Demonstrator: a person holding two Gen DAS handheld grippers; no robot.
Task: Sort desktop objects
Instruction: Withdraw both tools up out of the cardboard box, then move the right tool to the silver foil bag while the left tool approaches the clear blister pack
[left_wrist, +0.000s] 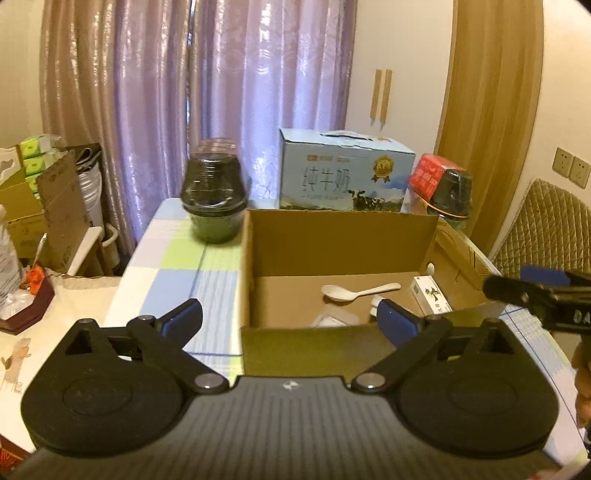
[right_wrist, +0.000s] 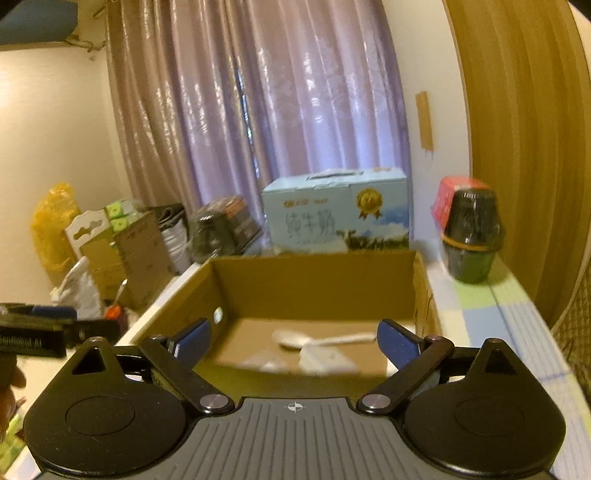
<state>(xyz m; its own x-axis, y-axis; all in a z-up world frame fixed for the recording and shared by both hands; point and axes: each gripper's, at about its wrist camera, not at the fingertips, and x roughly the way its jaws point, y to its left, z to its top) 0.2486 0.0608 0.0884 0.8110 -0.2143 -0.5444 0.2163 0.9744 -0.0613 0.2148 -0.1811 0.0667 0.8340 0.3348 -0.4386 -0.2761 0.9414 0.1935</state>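
Observation:
An open cardboard box (left_wrist: 332, 240) (right_wrist: 314, 280) stands on the checked tablecloth. Inside lie a white spoon (left_wrist: 354, 291) (right_wrist: 314, 339), a small white carton (left_wrist: 430, 293) leaning at the right wall, and white packets (left_wrist: 332, 320) (right_wrist: 325, 360). My left gripper (left_wrist: 290, 317) hovers open over the box's near wall, nothing between its fingers. My right gripper (right_wrist: 293, 339) is open and empty too, just before the box's near edge. It also shows at the right edge of the left wrist view (left_wrist: 535, 295).
A dark jar (left_wrist: 213, 195) (right_wrist: 214, 232) stands left of the box, another dark jar (left_wrist: 452, 194) (right_wrist: 471, 240) with a red package (left_wrist: 430, 177) at the right. A blue milk carton (left_wrist: 343, 173) (right_wrist: 336, 218) sits behind. Cartons and bags crowd the left side.

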